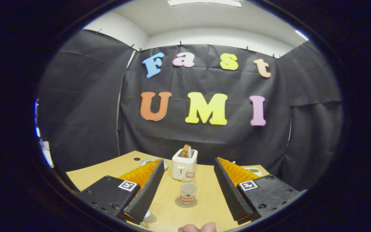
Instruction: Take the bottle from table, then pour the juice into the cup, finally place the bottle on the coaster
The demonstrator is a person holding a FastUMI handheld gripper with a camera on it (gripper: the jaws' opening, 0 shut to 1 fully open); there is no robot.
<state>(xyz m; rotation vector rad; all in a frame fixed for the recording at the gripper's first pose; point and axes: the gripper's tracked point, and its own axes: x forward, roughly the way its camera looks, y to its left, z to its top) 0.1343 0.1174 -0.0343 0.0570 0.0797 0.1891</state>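
Observation:
A small clear bottle (pixel 188 190) with a red-banded neck and a little juice in it stands upright on a round brown coaster (pixel 185 203) on the wooden table (pixel 108 170). My gripper (pixel 188 162) is open. Its two fingers are spread wide to either side of the bottle, and neither touches it. A clear glass object (pixel 147 215), possibly the cup, peeks out beside the base of the left finger and is mostly hidden by it.
A white toaster (pixel 184 164) with a slice of toast in it stands just beyond the bottle. A pale plate (pixel 147 161) lies behind the left finger, and a small white object (pixel 253 170) behind the right one. A person's fingertip (pixel 196 228) shows at the table's near edge.

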